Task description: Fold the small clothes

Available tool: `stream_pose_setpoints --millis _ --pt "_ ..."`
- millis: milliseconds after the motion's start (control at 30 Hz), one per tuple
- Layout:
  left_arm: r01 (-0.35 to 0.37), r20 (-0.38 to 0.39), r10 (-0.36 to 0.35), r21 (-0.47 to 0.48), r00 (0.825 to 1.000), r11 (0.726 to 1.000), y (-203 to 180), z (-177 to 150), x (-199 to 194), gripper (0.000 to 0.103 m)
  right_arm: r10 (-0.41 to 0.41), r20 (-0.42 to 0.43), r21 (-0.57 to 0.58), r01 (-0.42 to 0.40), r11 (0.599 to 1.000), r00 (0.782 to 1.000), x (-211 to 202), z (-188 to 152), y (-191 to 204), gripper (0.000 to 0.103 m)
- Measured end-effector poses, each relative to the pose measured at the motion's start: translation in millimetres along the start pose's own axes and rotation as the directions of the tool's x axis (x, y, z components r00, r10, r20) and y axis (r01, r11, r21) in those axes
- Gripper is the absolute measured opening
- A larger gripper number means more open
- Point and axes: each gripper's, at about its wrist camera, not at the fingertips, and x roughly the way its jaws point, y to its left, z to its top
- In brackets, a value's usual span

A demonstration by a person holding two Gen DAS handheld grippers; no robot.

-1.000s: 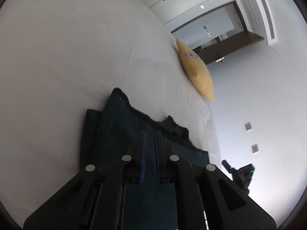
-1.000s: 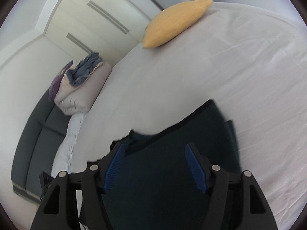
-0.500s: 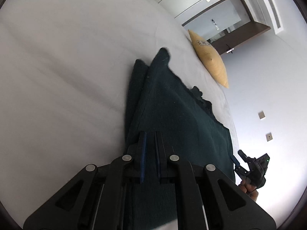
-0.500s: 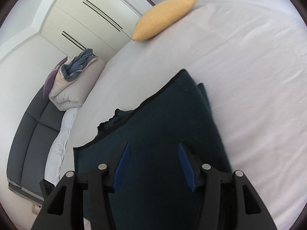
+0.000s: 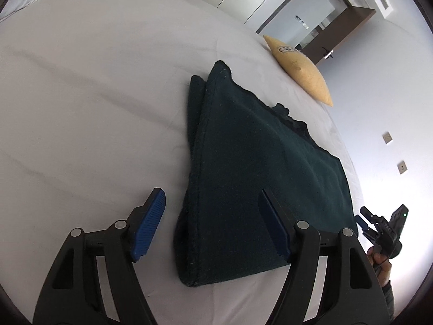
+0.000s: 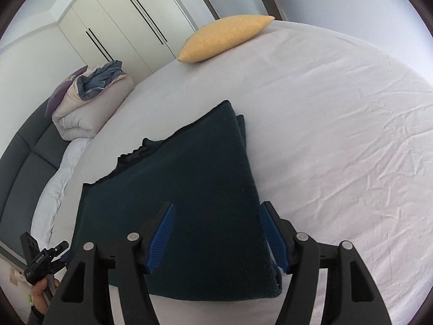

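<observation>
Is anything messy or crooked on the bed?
A little. The dark green cloth is folded unevenly: a lower layer sticks out along one side, and a rumpled bit pokes past the far edge. The yellow pillow and bed sheet look fine.

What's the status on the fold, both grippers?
Left gripper open, right gripper open. Dark green garment lies folded on bed sheet. Nothing in the way.

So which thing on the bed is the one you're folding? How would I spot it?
Find the big white bed. Near its middle, well short of the yellow pillow at the far edge, lies the garment, flat and folded in layers. It is the only dark green thing on the sheet, fuzzy like a blanket.
</observation>
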Motion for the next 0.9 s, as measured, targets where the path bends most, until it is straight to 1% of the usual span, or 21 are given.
stream_pose_setpoints --millis 33,67,100,267,333,367,400,433,467,533,633,700,800,900 --pt "0.001 0.003 -0.001 0.006 1.000 1.000 1 -1 0 0.063 -0.002 -0.001 0.013 0.002 1.000 1.000 1 -2 -2 0.067" --pt "0.000 0.000 0.000 0.010 1.000 1.000 2 -3 -1 0.048 0.003 -0.004 0.025 -0.003 1.000 1.000 2 -4 -5 0.067" --pt "0.005 -0.010 -0.005 0.012 1.000 1.000 3 -4 0 0.037 0.007 -0.010 0.034 -0.007 0.999 1.000 3 -5 -7 0.067" --pt "-0.018 0.003 0.018 0.043 1.000 0.999 4 -11 -5 0.023 0.002 -0.024 0.024 -0.002 1.000 1.000 4 -13 -9 0.066" --pt "-0.028 0.009 0.028 0.052 1.000 0.998 3 -13 -6 0.019 0.002 -0.029 0.010 -0.002 1.000 1.000 4 -13 -7 0.058" --pt "-0.034 0.007 0.033 0.056 0.999 0.998 3 -14 -7 0.015 -0.003 -0.036 -0.002 0.003 1.000 0.999 5 -14 -5 0.055" --pt "-0.039 0.004 0.039 0.058 0.999 0.998 3 -15 -7 0.012 -0.023 -0.045 -0.020 0.022 1.000 0.999 7 -14 -3 0.050" --pt "-0.041 0.000 0.041 0.060 0.999 0.997 3 -16 -7 0.011 -0.047 -0.051 -0.039 0.045 0.998 0.998 9 -14 -1 0.044" --pt "-0.042 -0.001 0.042 0.063 0.999 0.997 3 -16 -7 0.009 -0.062 -0.054 -0.053 0.059 0.997 0.997 10 -15 0 0.041" --pt "-0.041 0.002 0.041 0.063 0.999 0.997 3 -18 -10 0.008 -0.073 -0.057 -0.064 0.069 0.996 0.996 9 -16 0 0.027" --pt "-0.038 0.000 0.038 0.062 0.999 0.997 5 -23 -15 0.007 -0.090 -0.060 -0.096 0.084 0.992 0.994 7 -18 1 0.017" --pt "-0.029 0.001 0.029 0.050 1.000 0.998 8 -29 -19 0.007 -0.102 -0.059 -0.116 0.095 0.989 0.993 4 -21 2 0.015" --pt "-0.044 0.006 0.044 0.043 0.999 0.998 10 -35 -22 0.007 -0.101 -0.061 -0.114 0.094 0.989 0.993 3 -23 -1 0.015" --pt "-0.019 -0.005 0.019 0.001 1.000 1.000 20 -32 -18 0.007 -0.097 -0.070 -0.100 0.090 0.991 0.993 8 -22 -7 0.018"
